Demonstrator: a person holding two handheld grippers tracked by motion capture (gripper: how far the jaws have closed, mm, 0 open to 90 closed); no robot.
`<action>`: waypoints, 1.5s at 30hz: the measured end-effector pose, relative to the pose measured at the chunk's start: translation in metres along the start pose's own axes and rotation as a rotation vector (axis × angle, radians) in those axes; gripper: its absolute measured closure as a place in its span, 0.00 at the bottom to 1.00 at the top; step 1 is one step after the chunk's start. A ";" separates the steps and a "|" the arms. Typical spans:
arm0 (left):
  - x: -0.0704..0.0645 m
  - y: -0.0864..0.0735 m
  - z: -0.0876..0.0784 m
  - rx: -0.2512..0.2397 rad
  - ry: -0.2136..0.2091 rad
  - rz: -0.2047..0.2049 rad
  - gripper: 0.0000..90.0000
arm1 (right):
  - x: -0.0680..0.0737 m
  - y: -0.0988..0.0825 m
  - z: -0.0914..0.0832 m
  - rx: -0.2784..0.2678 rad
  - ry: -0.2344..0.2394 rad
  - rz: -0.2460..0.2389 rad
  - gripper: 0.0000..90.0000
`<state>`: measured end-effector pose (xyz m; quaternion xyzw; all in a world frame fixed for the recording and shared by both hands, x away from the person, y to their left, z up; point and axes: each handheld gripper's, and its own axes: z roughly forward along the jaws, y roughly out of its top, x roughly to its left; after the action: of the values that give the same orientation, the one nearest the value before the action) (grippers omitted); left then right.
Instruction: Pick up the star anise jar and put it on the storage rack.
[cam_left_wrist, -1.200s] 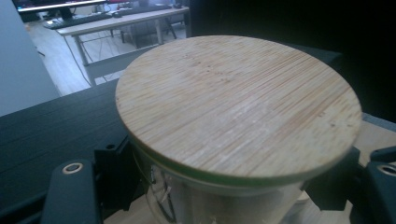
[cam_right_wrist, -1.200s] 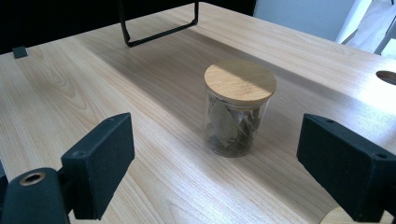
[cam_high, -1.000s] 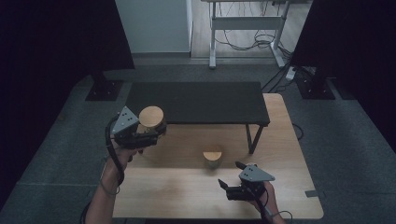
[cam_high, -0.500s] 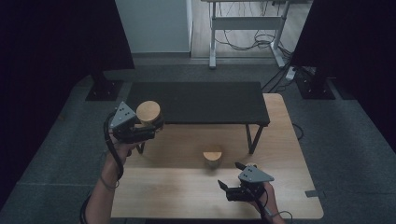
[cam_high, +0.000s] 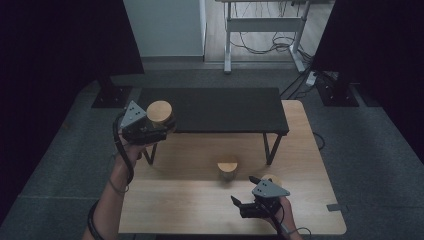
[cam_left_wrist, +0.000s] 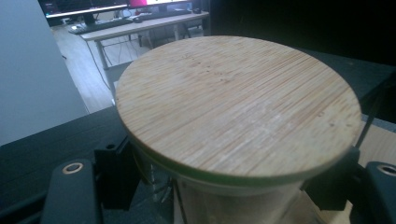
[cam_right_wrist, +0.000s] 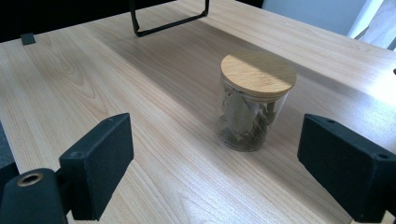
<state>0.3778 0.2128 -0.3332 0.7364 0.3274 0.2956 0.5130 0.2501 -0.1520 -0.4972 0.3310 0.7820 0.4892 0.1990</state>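
My left gripper (cam_high: 159, 131) clamps a lidded jar (cam_high: 159, 113) above the black shelf's (cam_high: 220, 110) left end; my right gripper (cam_high: 248, 196) rests spread wide on the table (cam_high: 175, 210), facing a second jar (cam_right_wrist: 254, 105).

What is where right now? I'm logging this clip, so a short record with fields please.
held jar: glass jar with wooden lid, raised at the left end of the black shelf
left claw: shut on the held jar, pads on its glass sides
second jar: upright on the wooden table, lid on, dried leaves inside
right claw: open, low over the table, facing the second jar, apart from it
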 end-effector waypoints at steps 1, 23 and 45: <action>0.001 0.000 0.001 0.000 0.000 -0.002 0.28 | 0.000 0.000 0.000 0.000 0.000 0.001 0.11; 0.016 0.004 0.032 0.027 0.054 0.026 0.28 | -0.001 0.000 0.000 -0.001 -0.006 0.001 0.11; 0.024 0.002 0.055 0.084 0.076 -0.008 0.28 | 0.003 -0.002 0.005 0.013 -0.002 -0.003 0.11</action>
<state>0.4354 0.1998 -0.3455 0.7442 0.3616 0.3073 0.4702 0.2502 -0.1475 -0.5013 0.3317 0.7854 0.4834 0.1985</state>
